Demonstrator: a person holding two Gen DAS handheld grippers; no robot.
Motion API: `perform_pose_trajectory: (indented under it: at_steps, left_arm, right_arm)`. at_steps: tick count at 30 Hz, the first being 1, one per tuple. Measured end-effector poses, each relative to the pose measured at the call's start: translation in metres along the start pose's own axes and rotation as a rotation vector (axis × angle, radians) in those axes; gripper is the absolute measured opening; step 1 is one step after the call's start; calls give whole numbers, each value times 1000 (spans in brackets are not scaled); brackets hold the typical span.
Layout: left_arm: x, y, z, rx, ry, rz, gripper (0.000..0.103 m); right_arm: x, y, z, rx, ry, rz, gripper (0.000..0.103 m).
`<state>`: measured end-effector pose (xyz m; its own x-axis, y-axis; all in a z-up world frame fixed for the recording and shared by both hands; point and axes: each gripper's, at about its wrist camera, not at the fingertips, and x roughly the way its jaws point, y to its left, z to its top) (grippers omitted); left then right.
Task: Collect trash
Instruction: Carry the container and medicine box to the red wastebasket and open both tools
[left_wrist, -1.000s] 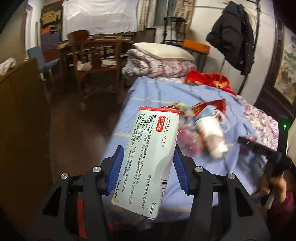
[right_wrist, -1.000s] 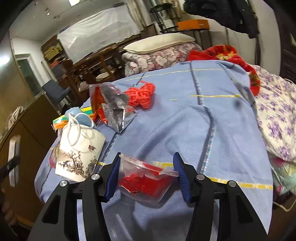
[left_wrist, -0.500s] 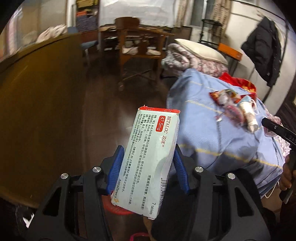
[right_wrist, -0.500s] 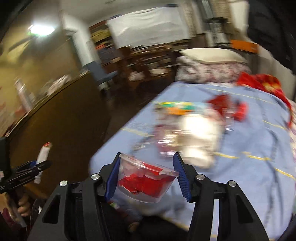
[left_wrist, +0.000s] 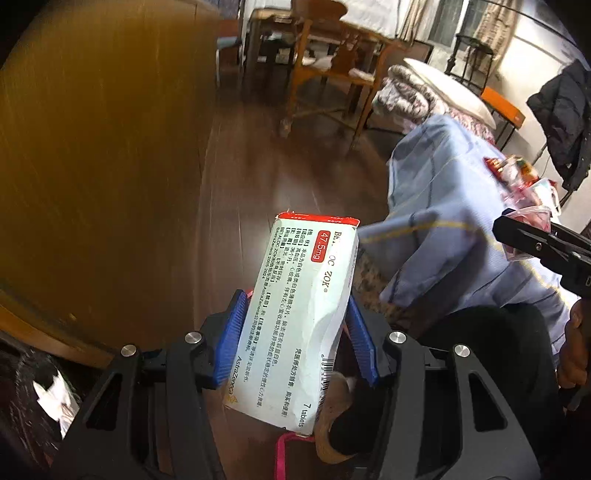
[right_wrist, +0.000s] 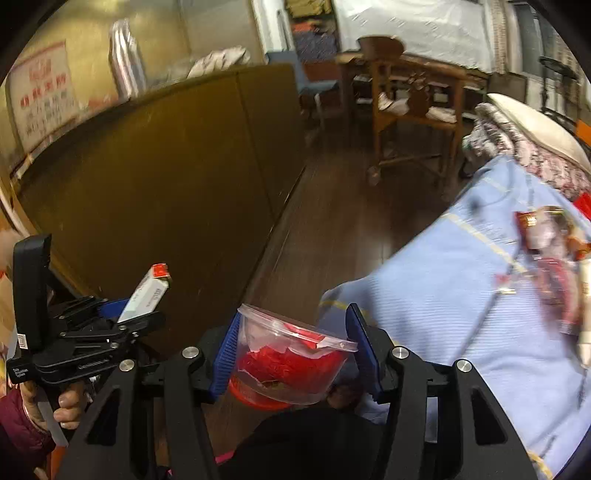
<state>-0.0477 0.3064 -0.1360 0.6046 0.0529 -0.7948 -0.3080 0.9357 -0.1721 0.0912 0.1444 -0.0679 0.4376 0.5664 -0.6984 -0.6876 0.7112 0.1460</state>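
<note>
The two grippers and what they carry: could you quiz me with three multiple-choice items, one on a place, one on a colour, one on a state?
1. Where does the leftover trash lie?
A. on the blue bedspread
B. on the wooden chair
C. on the floor

2. What colour is the stuff inside the clear tub?
A. green
B. red
C. white

3. What is the left gripper doing?
A. hanging open and empty
B. clamping a medicine box
C. clamping a cup

Answers:
1 A: wrappers rest on the bedspread.
2 B: red scraps fill the tub that the right gripper clamps.
3 B: the left gripper's blue pads press the box at both sides.
</note>
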Motion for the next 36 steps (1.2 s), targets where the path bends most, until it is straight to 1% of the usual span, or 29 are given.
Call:
perform_pose_trajectory:
  at_steps: [5, 11, 13, 16, 21, 29, 36]
  left_arm:
    - [40, 12, -16, -15, 86, -4, 53]
    - [103, 24, -39, -50, 212, -29, 53]
    - [122, 25, -46, -48, 247, -19, 53]
    - [142, 30, -53, -58, 282, -19, 53]
    - [152, 37, -53, -99, 288, -39, 53]
    - [161, 44, -62, -130, 314, -43, 53]
    - [168, 48, -70, -134, 336, -32, 53]
  right_arm:
    - [39, 21, 2, -33, 78, 8, 55]
    - [72, 38, 0, -64, 140, 7, 55]
    - [77, 40, 2, -62, 157, 18, 55]
    - [80, 45, 7, -66, 162, 19, 55]
    - [96, 54, 16, -84, 200, 18, 55]
    - [117, 74, 23, -160, 244, -26, 55]
    - [129, 92, 26, -194, 248, -40, 55]
